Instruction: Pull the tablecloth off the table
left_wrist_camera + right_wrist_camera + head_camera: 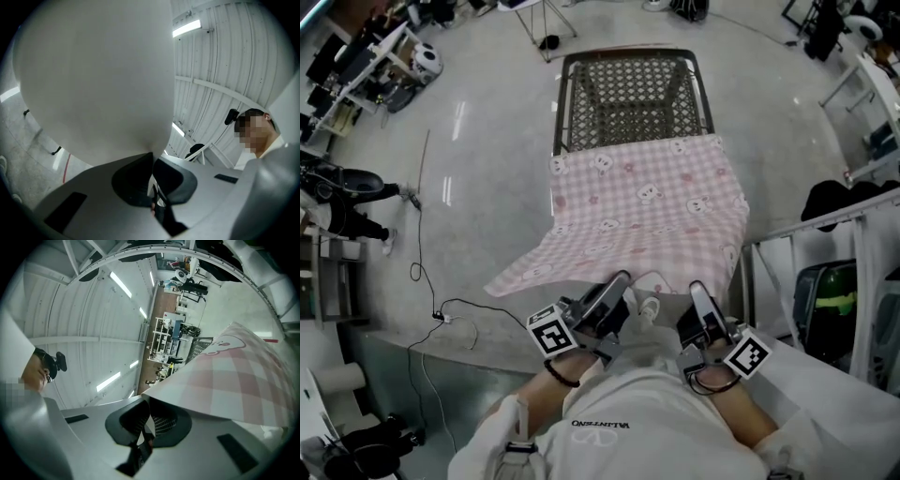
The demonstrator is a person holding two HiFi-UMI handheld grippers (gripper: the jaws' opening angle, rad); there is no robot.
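- Our left gripper (152, 185) and right gripper (146, 427) both have jaws clamped on the tablecloth's (647, 206) near edge.
- The tablecloth covers only the worktop's (628, 94) near half.

Metal table (628, 94) with an open mesh top: the far half is bare, the near half lies under a pink checked tablecloth (647, 202) printed with small animal faces. The cloth rests flat on the mesh, then spills past the near edge — its near left corner hangs out as a slack flap. The table stands on a glossy grey floor (487, 141); a thin black cable (419, 272) trails across it at left.
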